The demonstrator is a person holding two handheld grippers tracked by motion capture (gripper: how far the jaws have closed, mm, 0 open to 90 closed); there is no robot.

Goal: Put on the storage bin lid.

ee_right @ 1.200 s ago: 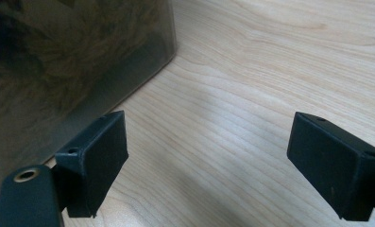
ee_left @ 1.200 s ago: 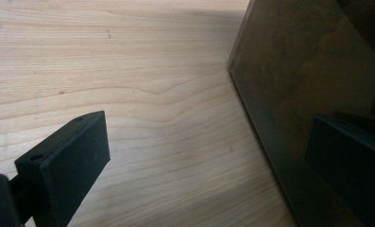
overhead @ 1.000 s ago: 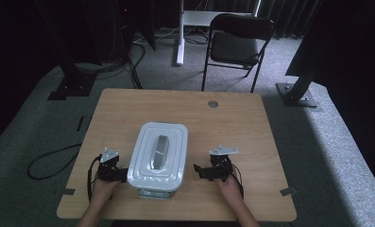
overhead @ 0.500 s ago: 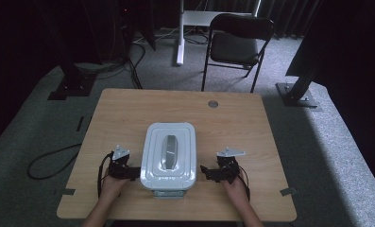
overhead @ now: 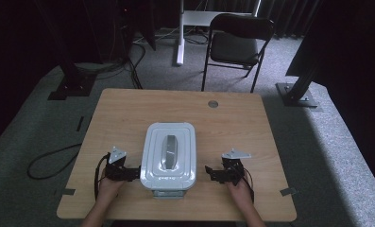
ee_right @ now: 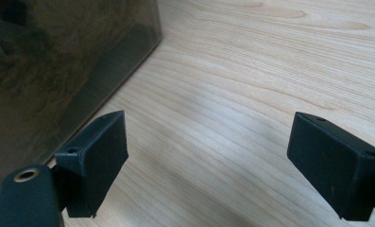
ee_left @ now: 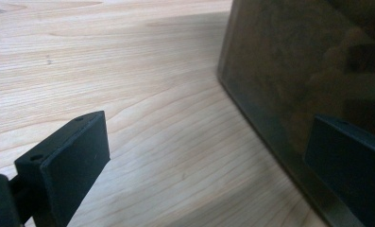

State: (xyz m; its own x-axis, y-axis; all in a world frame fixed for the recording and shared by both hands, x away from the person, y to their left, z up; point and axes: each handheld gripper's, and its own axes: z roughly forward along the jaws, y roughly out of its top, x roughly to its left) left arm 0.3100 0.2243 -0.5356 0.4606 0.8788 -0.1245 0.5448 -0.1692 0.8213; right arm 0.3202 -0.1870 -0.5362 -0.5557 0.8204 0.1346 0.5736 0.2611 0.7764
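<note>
Looked down in the high view on a wooden table (overhead: 128, 109) that took up the middle of the frame. Found the storage box (overhead: 169, 189) at lower centre, close to the near edge, squared to it. Carried a white lid (overhead: 152, 161) with a grey handle (overhead: 169, 150) along its middle, seated flat and closed.

Showed the box's dark tinted wall at the right of the left gripper view (ee_left: 308, 71) and at the upper left of the right gripper view (ee_right: 57, 61). Hinted at something brownish behind the tint; could not tell what was inside.

Flanked the box low in the high view: left gripper (overhead: 131, 173) right up against its left side, whether touching could not be told; right gripper (overhead: 212, 174) near its right side but apart. Stood wide apart and empty in both gripper views, left gripper (ee_left: 208, 161) with one jaw in front of the wall, right gripper (ee_right: 213, 161) over bare wood.

Judged the step as bracketing the box from both sides. Called next, probably, for bringing the right one in to the wall, level with the left, before any push or lift.
</note>
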